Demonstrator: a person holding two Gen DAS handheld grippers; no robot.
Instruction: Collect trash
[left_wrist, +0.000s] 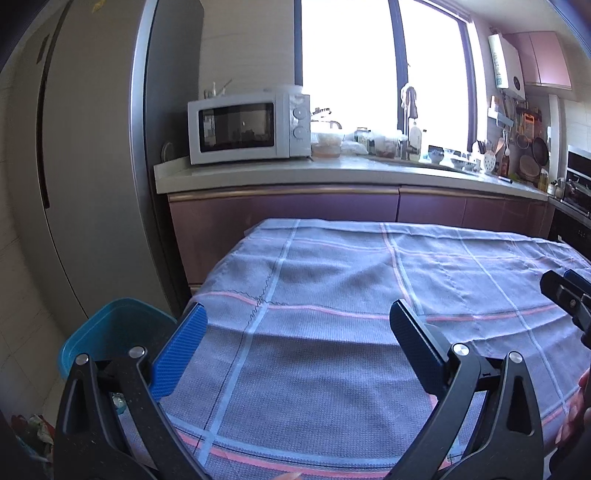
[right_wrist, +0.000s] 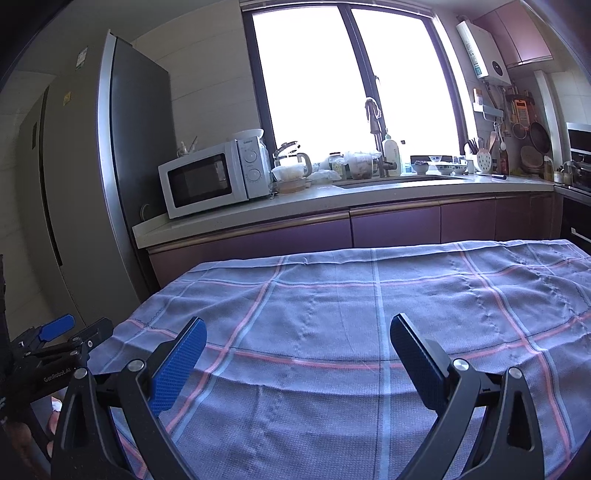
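Over plaid tablecloth (left_wrist: 332, 280) | left gripper (left_wrist: 297, 328) spread, empty | right gripper (right_wrist: 298, 341) spread, empty | blue bin (left_wrist: 110, 332) beside table

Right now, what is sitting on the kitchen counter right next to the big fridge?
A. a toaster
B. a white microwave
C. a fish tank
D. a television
B: a white microwave with a dark door and two round knobs stands at the left end of the counter, right beside the tall grey fridge.
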